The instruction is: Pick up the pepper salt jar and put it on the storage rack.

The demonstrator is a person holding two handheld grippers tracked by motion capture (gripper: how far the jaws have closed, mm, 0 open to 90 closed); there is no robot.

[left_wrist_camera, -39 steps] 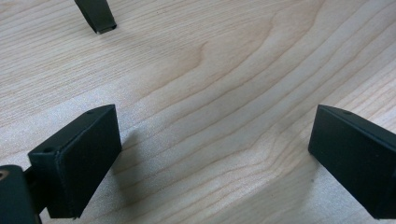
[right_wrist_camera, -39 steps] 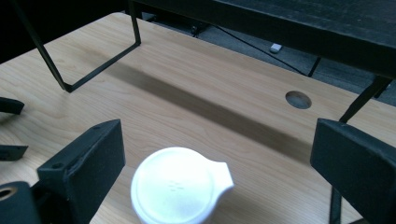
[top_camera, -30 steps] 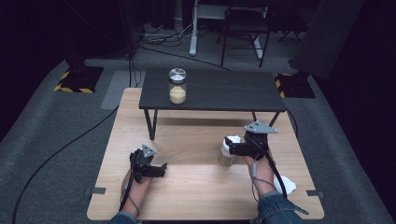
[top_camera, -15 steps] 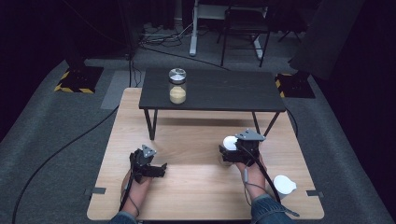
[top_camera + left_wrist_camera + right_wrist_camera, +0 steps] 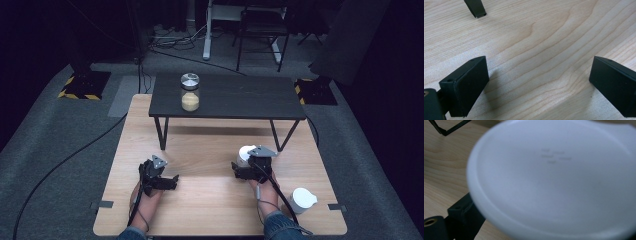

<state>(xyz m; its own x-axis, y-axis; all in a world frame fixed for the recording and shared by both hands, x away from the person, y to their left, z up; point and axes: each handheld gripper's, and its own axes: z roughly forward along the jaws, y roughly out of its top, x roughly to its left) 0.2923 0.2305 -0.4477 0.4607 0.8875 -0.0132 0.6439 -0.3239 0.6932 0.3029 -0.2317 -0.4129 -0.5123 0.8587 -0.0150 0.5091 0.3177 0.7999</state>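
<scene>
My right gripper [image 5: 241,169] sits right of the wooden table's middle, shut on a small white-lidded jar [image 5: 245,154]. In the right gripper view the jar's white lid [image 5: 554,177] is blurred and very close, with one black finger [image 5: 464,213] below it at the left. Over bare wood at the left, my left gripper [image 5: 171,181] is open, and in the left gripper view [image 5: 539,80] nothing lies between its wide-apart jaws. A glass jar with a metal lid and yellow contents [image 5: 190,92] stands on the low black table [image 5: 240,97].
A second white container [image 5: 302,199] lies near the front right corner of the wooden table [image 5: 210,210]. The black table's legs [image 5: 161,132] stand on the wood at the back. Cables and chair legs lie on the floor beyond.
My right gripper has moved left and slightly forward with the white-lidded jar, uncovering the white container by the right forearm. The left gripper has stayed put.
</scene>
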